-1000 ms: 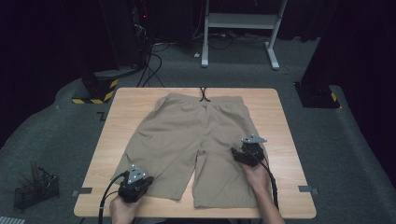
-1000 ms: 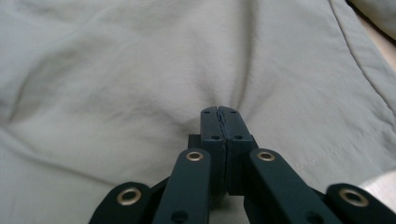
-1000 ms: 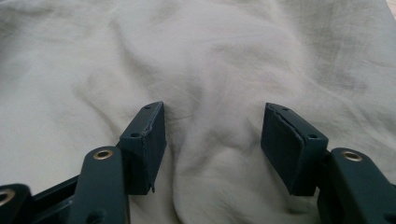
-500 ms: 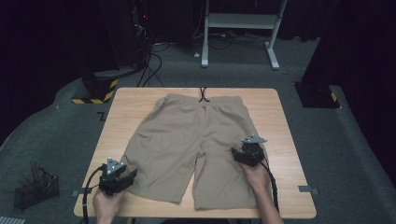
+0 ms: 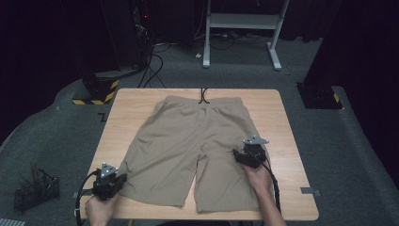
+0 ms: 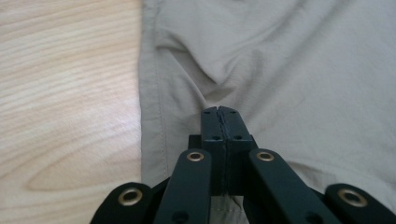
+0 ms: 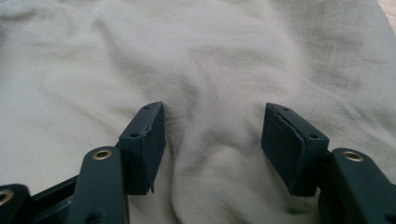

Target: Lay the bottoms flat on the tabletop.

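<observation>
Shorts (image 5: 188, 141) lie flat on the surface (image 5: 282, 117).
Left claw (image 6: 218, 111) has just clenched, pinching nothing visible near the hem; right claw (image 7: 212, 140) rests released on the cloth.

Matt cloth shorts (image 5: 188, 141) (wood-grain table (image 5: 287, 141))

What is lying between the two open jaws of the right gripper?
A raised fold of the beige shorts sits between the jaws of the right gripper, as its own view shows.

wooden table (image 5: 127, 106), tan shorts (image 5: 188, 136) spread flat
</observation>
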The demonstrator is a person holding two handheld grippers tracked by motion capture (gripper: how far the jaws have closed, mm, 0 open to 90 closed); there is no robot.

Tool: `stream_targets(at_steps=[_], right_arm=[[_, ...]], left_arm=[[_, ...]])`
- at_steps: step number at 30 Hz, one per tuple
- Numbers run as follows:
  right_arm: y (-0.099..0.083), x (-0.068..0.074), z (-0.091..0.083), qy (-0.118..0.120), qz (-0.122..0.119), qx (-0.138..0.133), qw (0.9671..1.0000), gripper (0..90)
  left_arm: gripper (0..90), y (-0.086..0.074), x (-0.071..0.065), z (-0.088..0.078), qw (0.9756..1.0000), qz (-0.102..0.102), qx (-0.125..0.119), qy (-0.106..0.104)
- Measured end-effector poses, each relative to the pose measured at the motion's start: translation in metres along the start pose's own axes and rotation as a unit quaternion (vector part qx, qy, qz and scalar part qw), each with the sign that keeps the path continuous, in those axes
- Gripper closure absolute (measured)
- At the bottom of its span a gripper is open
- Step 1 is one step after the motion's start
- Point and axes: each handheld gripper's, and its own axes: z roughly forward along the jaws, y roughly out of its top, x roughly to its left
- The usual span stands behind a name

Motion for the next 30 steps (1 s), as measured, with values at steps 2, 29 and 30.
stream_targets(at_steps=[2,29,30], right_arm=[[0.000,0.000,0.000,0.000,0.000,0.000,1.0000,39.9],[0.000,0.001,0.000,0.003,-0.001,0.000,1.0000,39.9],[0.000,0.001,0.000,0.004,-0.001,0.001,1.0000,39.9]], left_arm=[[86.6,0.006,-0.005,0.000,0.9996,0.002,-0.024,-0.017],[60.8,0.053,-0.039,0.051,0.9972,0.057,-0.008,-0.049],[55.1,0.057,-0.039,0.055,0.9976,0.052,-0.015,-0.043]])
